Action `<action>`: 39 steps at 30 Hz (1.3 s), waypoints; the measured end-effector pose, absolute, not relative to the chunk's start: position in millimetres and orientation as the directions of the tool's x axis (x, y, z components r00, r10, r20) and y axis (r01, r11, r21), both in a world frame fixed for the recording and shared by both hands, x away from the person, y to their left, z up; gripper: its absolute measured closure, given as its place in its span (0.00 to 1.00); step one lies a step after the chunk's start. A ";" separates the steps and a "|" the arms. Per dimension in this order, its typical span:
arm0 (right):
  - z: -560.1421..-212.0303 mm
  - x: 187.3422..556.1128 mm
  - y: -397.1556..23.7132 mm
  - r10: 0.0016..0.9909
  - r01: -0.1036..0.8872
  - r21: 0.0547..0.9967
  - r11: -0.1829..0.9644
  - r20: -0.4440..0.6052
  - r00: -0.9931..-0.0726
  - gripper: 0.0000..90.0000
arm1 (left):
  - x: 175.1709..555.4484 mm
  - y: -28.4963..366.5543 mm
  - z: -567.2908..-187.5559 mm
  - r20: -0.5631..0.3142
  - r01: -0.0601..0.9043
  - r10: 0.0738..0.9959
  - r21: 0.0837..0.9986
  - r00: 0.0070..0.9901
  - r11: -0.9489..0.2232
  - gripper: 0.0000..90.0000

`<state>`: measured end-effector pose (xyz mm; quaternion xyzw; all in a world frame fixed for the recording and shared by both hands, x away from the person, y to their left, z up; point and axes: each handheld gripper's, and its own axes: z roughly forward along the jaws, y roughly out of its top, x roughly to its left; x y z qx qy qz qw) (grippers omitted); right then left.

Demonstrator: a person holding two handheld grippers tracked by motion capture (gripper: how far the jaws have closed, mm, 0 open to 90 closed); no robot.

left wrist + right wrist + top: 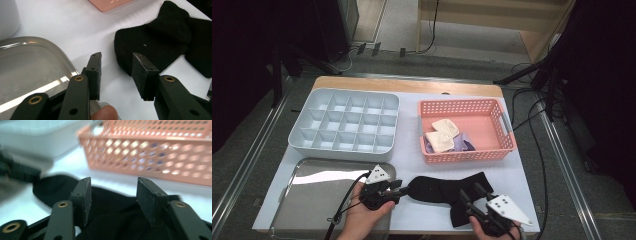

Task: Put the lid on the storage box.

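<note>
**Black sock — near edge of counter, between two hand-held grippers**

Black sock [444,192]: one dark knitted piece, lying flat on the white counter [412,160] at its near edge, stretched left to right with its right part bent toward the near side. In the left gripper view the rounded end of the sock lies just beyond the jaw tips, resting on the counter.

Left gripper [398,189]: held in a hand [362,217] at the near left, pointing right at the sock's left end. Jaws released, with a clear gap between the pads and only white counter in that gap; the sock's edge lies beside the right-hand pad, and contact cannot be told.

Right gripper [468,192]: held at the near right, over the sock's bent right part. Jaws released and standing apart, black fabric beneath and between them, pads not pressing on it. Its view is blurred.

Metal tray [312,200]: near left, shiny, just left of the left gripper.

Grey compartment box [344,125]: far left, a grid of open cells.

Pink basket [467,130]: far right, perforated walls, holding two cream folded pieces [442,135] and a purple piece [464,142] beside them.
</note>
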<state>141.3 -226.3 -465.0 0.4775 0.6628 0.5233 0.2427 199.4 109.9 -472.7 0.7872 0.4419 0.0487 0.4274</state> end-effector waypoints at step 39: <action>-497.6 182.0 -284.4 0.960 0.578 0.814 -0.051 0.200 -0.196 0.92 | 219.6 93.4 -477.2 -0.364 0.726 0.771 0.664 0.522 -0.179 0.99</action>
